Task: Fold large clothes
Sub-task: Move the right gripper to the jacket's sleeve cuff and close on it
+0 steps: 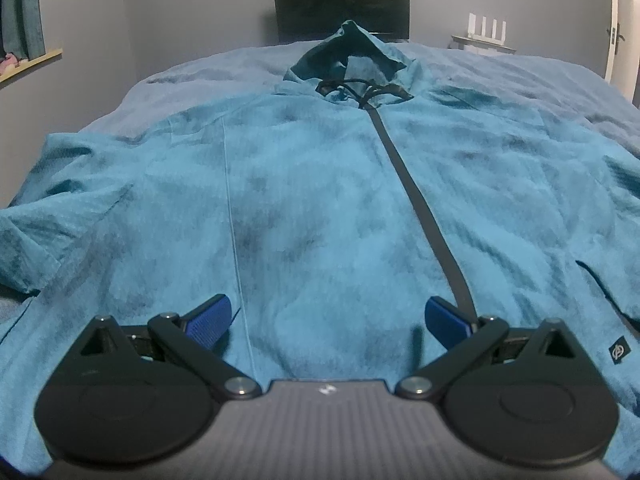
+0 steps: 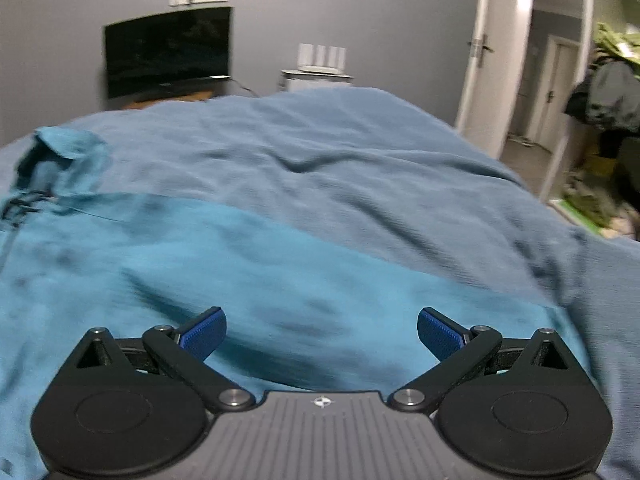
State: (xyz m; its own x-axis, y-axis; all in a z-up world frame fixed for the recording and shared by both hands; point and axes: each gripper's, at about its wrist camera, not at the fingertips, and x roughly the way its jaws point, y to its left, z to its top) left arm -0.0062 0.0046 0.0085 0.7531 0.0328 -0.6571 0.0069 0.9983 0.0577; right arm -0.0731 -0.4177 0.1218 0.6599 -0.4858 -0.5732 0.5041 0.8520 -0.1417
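A large teal hooded jacket (image 1: 320,200) lies spread flat, front up, on the bed. Its dark zip (image 1: 416,208) runs from the hem up to the hood (image 1: 352,56) at the far end, where black drawcords lie. My left gripper (image 1: 326,316) hovers open low over the hem, just left of the zip, holding nothing. In the right wrist view the jacket (image 2: 200,264) fills the lower left, its hood (image 2: 64,152) at the far left. My right gripper (image 2: 320,332) is open above the jacket's right side, near its edge, with nothing between the blue pads (image 2: 202,336).
A grey-blue bedspread (image 2: 360,160) covers the bed under the jacket. A dark monitor (image 1: 340,0) stands beyond the bed's far end, with a white router (image 1: 486,26) on a cabinet beside it. An open doorway (image 2: 552,80) and piled dark clothes (image 2: 608,92) are at the right.
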